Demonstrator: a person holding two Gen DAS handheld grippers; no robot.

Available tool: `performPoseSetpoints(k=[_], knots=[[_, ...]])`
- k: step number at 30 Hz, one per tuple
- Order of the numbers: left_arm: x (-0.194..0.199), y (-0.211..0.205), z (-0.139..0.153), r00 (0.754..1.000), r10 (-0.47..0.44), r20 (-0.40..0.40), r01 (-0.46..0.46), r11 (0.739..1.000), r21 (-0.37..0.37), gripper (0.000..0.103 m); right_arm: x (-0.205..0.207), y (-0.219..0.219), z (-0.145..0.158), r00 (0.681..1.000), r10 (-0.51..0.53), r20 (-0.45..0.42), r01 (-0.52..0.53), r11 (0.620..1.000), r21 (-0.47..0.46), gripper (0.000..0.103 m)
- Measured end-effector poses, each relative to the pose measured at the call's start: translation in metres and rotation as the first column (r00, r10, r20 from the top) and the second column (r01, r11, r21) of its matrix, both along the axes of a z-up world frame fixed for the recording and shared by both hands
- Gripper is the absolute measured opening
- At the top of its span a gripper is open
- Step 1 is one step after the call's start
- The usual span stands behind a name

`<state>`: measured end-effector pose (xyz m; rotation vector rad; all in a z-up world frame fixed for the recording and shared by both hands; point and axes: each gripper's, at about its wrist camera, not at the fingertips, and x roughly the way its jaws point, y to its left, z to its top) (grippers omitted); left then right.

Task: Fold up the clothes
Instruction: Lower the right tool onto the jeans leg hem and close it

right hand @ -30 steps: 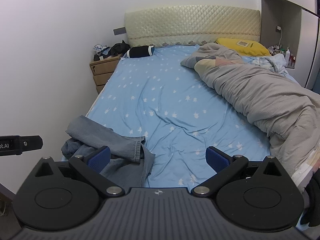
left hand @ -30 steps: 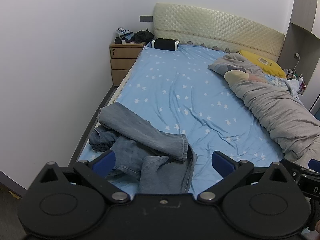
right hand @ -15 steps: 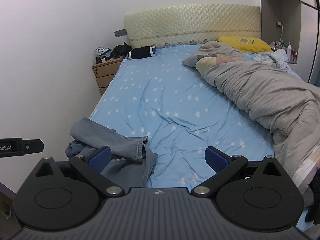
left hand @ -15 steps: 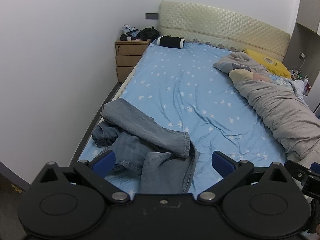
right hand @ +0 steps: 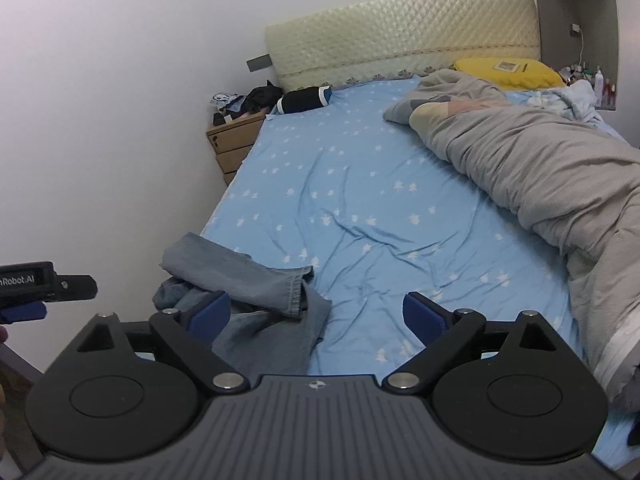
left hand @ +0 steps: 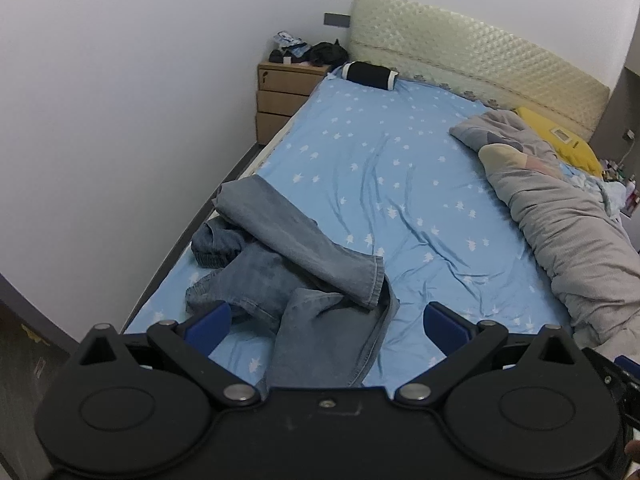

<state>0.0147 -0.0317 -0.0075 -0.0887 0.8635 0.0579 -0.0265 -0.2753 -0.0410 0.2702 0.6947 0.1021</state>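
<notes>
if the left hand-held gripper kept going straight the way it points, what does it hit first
Most likely the crumpled jeans: they lie heaped on the blue star-print sheet right ahead of the left hand-held gripper, partly between its open jaws. Nothing stands in between, though the exact depth is hard to judge.

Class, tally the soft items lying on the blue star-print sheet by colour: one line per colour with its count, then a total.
Blue denim: 1, the crumpled jeans
Grey: 1, the bunched duvet
Yellow: 1, the pillow
Black: 1, the rolled bundle
Total: 4
</notes>
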Motion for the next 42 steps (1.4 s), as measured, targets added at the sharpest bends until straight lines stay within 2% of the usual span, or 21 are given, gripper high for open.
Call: performPoseSetpoints(k=[5,7,10,12,16,18,21,25,29,34,38,42], knots=[[0.001,-0.011,0.000,0.999,0.048,-0.004,-0.048,0.999,-0.008,0.103,0.003,-0.017,-0.003,0.999,0.050,0.003,-0.050,0.998,0.027,0.094],[0.002,-0.013,0.000,0.997,0.077,-0.007,-0.077,0.997,-0.029,0.103,0.005,-0.025,-0.004,0.997,0.076,0.000,-0.076,0.995,0.060,0.087],[0.002,-0.010,0.002,0.993,0.118,-0.007,-0.118,0.991,-0.067,0.103,0.009,-0.035,-0.008,0.993,0.121,-0.008,-0.119,0.986,0.117,0.084],[0.002,-0.007,0.003,0.989,0.145,-0.007,-0.145,0.986,-0.088,0.103,0.013,-0.036,-0.012,0.988,0.154,-0.017,-0.150,0.979,0.135,0.073],[0.003,-0.001,0.007,0.984,0.181,0.000,-0.180,0.981,-0.078,0.103,0.026,-0.031,-0.025,0.976,0.211,-0.048,-0.199,0.963,0.183,0.069],[0.005,0.005,0.007,0.981,0.192,-0.001,-0.192,0.979,-0.076,0.103,0.036,-0.025,-0.030,0.969,0.238,-0.063,-0.219,0.950,0.222,0.061],[0.016,0.021,-0.001,0.978,0.205,-0.022,-0.206,0.975,-0.086,0.103,0.053,-0.014,-0.038,0.964,0.252,-0.089,-0.223,0.942,0.252,0.059],[0.037,0.048,-0.012,0.975,0.218,-0.045,-0.222,0.966,-0.130,0.103,0.084,0.004,-0.061,0.964,0.220,-0.147,-0.172,0.944,0.283,0.060],[0.069,0.081,-0.024,0.974,0.217,-0.066,-0.225,0.961,-0.158,0.103,0.120,0.030,-0.091,0.949,0.199,-0.242,-0.112,0.937,0.332,0.060],[0.111,0.127,-0.045,0.971,0.217,-0.102,-0.233,0.953,-0.192,0.103,0.165,0.059,-0.140,0.930,0.112,-0.350,0.063,0.889,0.454,0.061],[0.141,0.161,-0.069,0.965,0.216,-0.148,-0.243,0.950,-0.198,0.103,0.202,0.082,-0.185,0.901,0.016,-0.434,0.191,0.884,0.427,0.061],[0.163,0.184,-0.084,0.961,0.221,-0.167,-0.248,0.956,-0.159,0.102,0.232,0.097,-0.227,0.861,-0.059,-0.506,0.279,0.885,0.373,0.064]])
